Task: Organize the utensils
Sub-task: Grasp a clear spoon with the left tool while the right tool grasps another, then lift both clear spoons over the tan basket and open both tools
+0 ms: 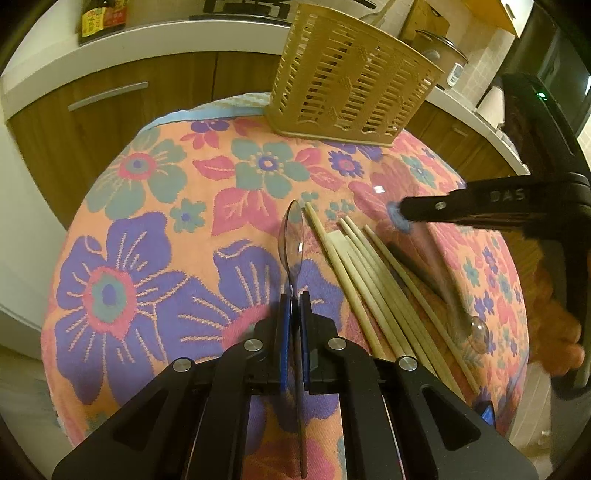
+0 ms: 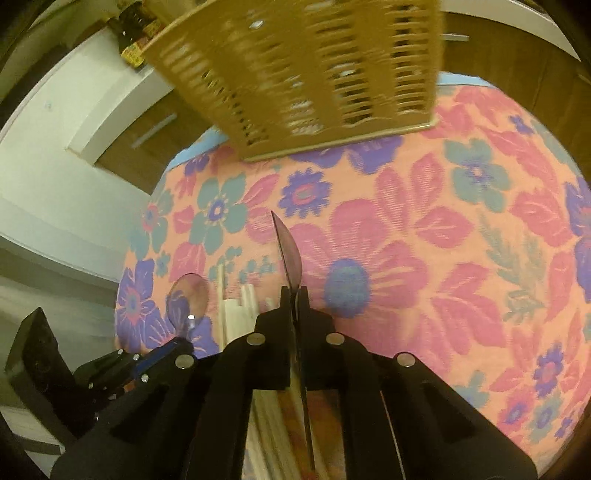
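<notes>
Gripping: left tongs clamped on clear spoon, level above cloth.
Right tongs: clamped on second spoon.
Chopsticks: about five.
Basket: one.

Wooden cabinets, white countertop, floral cloth, warm light

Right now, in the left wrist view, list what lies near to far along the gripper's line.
Left gripper → clear plastic spoon it holds → floral orange cloth → tan slotted plastic utensil basket.
</notes>
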### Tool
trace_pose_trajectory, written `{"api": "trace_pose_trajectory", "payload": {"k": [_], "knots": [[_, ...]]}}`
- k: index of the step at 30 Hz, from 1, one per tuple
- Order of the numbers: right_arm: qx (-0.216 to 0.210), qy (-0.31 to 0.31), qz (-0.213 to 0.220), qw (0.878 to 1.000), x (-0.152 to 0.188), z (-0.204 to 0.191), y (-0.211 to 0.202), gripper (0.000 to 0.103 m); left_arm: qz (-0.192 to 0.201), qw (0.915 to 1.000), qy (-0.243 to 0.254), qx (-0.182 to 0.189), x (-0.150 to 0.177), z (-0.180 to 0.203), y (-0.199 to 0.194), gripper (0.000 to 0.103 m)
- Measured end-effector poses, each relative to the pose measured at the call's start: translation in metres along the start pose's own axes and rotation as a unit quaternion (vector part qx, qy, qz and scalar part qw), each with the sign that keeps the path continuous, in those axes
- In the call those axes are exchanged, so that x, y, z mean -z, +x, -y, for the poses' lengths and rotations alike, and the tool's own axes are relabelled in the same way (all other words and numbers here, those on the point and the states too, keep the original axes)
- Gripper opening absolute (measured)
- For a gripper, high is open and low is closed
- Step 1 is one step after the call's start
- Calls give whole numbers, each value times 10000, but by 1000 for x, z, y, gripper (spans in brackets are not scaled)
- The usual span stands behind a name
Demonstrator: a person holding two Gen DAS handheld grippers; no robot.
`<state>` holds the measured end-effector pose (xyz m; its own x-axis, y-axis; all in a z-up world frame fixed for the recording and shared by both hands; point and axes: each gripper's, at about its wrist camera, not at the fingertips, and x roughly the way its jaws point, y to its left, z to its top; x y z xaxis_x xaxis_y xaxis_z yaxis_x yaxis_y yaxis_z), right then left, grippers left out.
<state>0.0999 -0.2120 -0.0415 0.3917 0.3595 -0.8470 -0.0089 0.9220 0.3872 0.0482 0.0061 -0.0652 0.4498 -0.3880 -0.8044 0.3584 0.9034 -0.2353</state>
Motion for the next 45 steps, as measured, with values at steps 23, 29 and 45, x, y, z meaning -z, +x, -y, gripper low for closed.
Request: {"api": "trace_pose_trajectory", "payload": {"k": [23,29,45], "knots": [[470,-600,-234,9968,24,81,-34,27,-290,9990,324,-47,-2,7,-4,31],[575,-650,-309,9957,28,79,-38,37,-507,9970,488,-317,-11,15,7,31],[1150,-1273,-328,9846,35,27,-12,10,-575,9876,1135,-923,-17,38,15,10]]}}
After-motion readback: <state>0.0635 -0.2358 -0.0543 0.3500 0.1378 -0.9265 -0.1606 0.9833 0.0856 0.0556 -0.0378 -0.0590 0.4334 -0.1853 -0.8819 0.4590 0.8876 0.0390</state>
